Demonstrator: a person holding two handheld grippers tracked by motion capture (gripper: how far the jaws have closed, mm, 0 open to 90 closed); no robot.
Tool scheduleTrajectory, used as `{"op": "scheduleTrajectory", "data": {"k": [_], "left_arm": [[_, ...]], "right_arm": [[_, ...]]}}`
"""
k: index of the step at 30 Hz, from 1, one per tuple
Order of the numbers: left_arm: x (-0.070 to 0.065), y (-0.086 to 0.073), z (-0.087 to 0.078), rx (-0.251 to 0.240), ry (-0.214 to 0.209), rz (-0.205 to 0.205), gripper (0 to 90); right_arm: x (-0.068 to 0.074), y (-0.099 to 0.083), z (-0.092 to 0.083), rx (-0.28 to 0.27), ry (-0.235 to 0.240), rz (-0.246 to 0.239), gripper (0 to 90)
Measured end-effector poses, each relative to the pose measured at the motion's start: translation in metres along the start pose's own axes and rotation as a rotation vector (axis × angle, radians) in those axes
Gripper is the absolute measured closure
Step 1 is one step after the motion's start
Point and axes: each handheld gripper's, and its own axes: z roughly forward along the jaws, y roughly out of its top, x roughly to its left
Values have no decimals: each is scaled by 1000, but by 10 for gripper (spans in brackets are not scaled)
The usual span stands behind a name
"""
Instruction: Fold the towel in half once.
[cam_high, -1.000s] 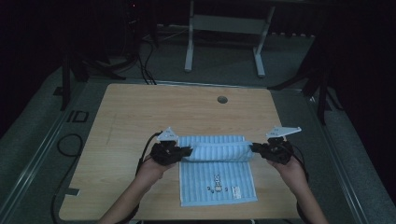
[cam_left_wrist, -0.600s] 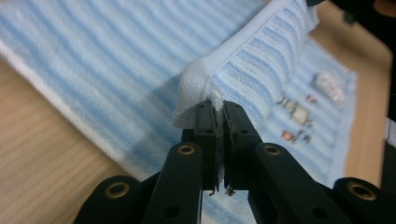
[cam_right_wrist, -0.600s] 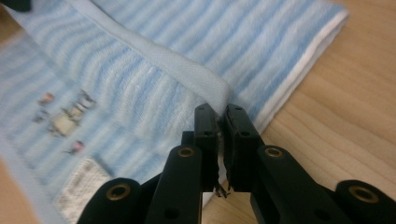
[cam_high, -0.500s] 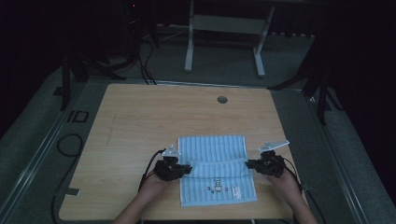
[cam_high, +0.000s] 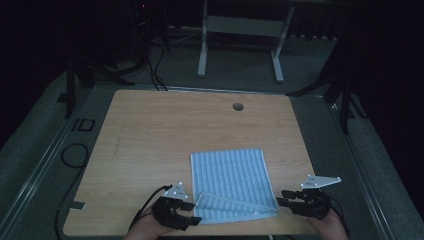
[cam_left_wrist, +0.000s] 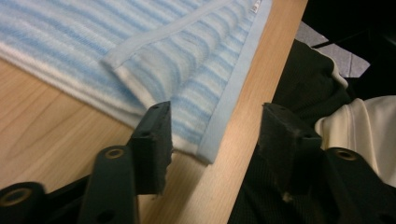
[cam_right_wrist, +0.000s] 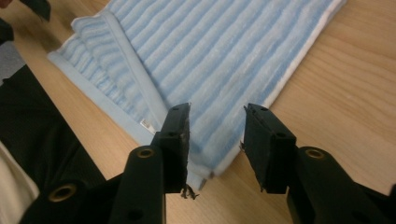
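A blue-and-white striped towel (cam_high: 230, 175) lies folded on the wooden table (cam_high: 165, 135), its doubled edge along the near side. My left gripper (cam_high: 194, 213) sits at the towel's near left corner and my right gripper (cam_high: 281, 198) at its near right corner. In the left gripper view the left gripper (cam_left_wrist: 215, 112) has just been opening; the towel (cam_left_wrist: 177, 56) corner lies loose between its jaws, untouched by the pads. In the right gripper view the right gripper (cam_right_wrist: 218, 112) has likewise just been opening over the towel (cam_right_wrist: 210, 51) corner, with no grip on it.
The table's front edge runs just below both hands, with the person's dark clothing (cam_left_wrist: 303, 84) beyond it. A round cable hole (cam_high: 238, 106) sits near the far edge. A white desk frame (cam_high: 240, 30) stands behind, and a cable loop (cam_high: 75, 155) lies on the floor at left.
Both grippers came toward the near edge, drawing the towel's far edge over itself. Their jaws went from shut on the towel to open, and the towel now lies folded.
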Motion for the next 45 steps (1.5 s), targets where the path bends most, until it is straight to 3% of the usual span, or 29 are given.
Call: {"op": "scheduleTrajectory", "data": {"k": [2,4,7,9,11,12,16,17,18,21,23,24,27,31,33,37,38,40,41,42,45], "left_arm": [[2,0,0,-12,19,-8,420],[13,6,3,-26,41,-37,420],[25,19,6,-39,86,-28,455],[25,19,6,-39,86,-28,479],[36,38,15,-15,113,6,587],[39,47,25,35,116,32,596],[39,50,37,102,117,40,628],[38,50,41,124,119,52,628],[33,48,47,154,128,91,626],[29,46,49,152,151,122,652],[23,45,49,146,193,149,694],[22,46,48,139,192,147,801],[19,46,45,125,191,143,810],[9,45,18,26,92,94,808],[9,45,18,26,92,94,805],[-5,27,7,65,-35,94,734],[-6,23,6,82,-56,93,637],[-7,20,5,91,-51,97,528],[-7,17,4,91,-25,94,528],[-3,15,3,82,-10,74,472],[7,15,2,74,33,42,461]], "right_arm": [[-2,-3,2,5,-20,2,596],[-5,-3,5,9,-18,7,590],[-9,-1,9,3,-20,15,592],[-10,-1,10,-5,-14,22,592],[-9,-1,12,-1,-19,17,604],[-8,-1,12,1,-18,14,605],[-7,-2,12,5,-38,4,609],[-7,-2,12,5,-38,4,609],[-8,-3,13,6,-38,6,610],[-7,-4,14,10,-48,5,610],[-8,-4,15,8,-48,5,610],[-8,-5,16,13,-49,5,615],[-9,-5,16,13,-49,6,616],[-8,-4,13,3,-56,1,619],[-8,-4,12,1,-53,5,619],[-7,-5,13,5,-46,5,618],[-7,-4,13,7,-46,2,618],[-7,-4,13,8,-49,1,616],[-6,-4,14,9,-46,5,612],[-6,-2,14,7,-45,-3,608],[-6,1,15,10,-48,-10,603]]}}
